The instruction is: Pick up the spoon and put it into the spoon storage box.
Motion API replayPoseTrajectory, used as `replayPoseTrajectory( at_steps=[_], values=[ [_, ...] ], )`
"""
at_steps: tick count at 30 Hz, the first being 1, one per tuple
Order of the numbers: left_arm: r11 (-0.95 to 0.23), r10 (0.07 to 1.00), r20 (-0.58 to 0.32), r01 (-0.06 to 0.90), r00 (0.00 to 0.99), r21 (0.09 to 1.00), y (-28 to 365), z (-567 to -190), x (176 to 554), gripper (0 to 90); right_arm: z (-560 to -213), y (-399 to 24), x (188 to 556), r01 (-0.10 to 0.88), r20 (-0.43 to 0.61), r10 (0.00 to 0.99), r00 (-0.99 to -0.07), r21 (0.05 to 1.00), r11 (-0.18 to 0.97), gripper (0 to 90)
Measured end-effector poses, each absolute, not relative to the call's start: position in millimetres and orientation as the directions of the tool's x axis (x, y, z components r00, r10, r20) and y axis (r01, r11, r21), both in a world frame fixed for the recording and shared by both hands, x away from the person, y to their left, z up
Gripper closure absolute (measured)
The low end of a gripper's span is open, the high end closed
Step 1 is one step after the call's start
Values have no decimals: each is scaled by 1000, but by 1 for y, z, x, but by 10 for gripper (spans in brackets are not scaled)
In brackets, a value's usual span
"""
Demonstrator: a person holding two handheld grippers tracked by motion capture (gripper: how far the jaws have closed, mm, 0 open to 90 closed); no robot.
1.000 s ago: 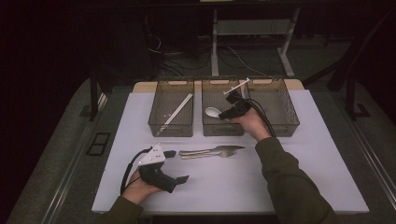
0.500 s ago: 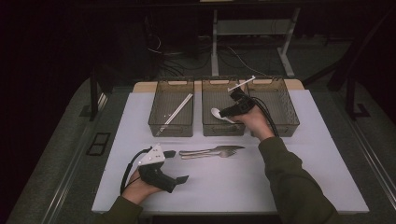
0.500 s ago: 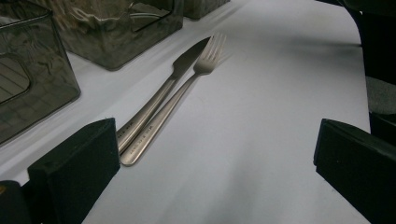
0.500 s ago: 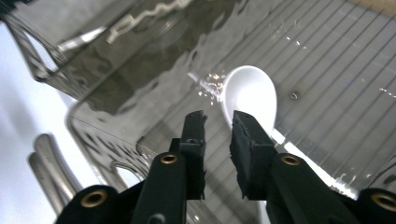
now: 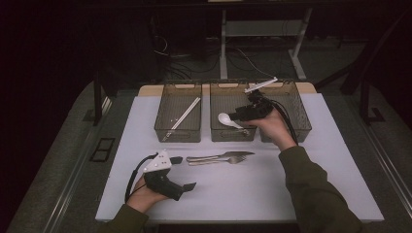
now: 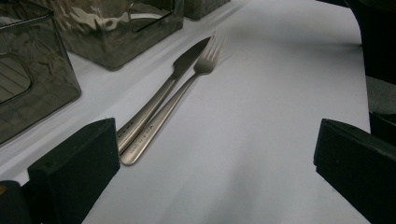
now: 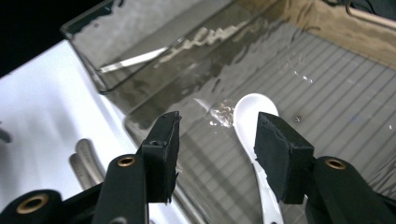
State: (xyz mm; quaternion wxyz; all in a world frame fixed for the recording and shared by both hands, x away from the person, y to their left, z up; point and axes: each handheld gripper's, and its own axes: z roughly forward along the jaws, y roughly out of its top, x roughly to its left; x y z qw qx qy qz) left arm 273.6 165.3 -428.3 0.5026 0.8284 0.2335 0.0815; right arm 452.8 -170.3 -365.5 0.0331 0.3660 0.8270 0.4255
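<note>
White worktop first: the person's right arm reaches forward so the right gripper hangs over the middle smoky see-through plastic bin, its fingers have just been opening, now half apart and empty. Below them a glossy white soup spoon lies on that bin's ribbed floor. The left gripper rests low on the worktop, fingers wide and holding nothing, by a matte steel knife and fork.
</note>
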Motion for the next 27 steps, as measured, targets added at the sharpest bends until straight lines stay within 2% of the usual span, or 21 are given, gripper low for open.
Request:
replayPoseTrajectory(
  at_steps=[15, 27],
  values=[
    [-376, 473, -112, 315, 874, 872, 167, -429, 273, 0, -355, -187, 411, 464, 205, 568, -797, 809, 360, 397],
    [-378, 473, -108, 312, 874, 872, 167, -429, 274, 0, -367, -203, 382, 448, 202, 561, -803, 825, 344, 373]
  ],
)
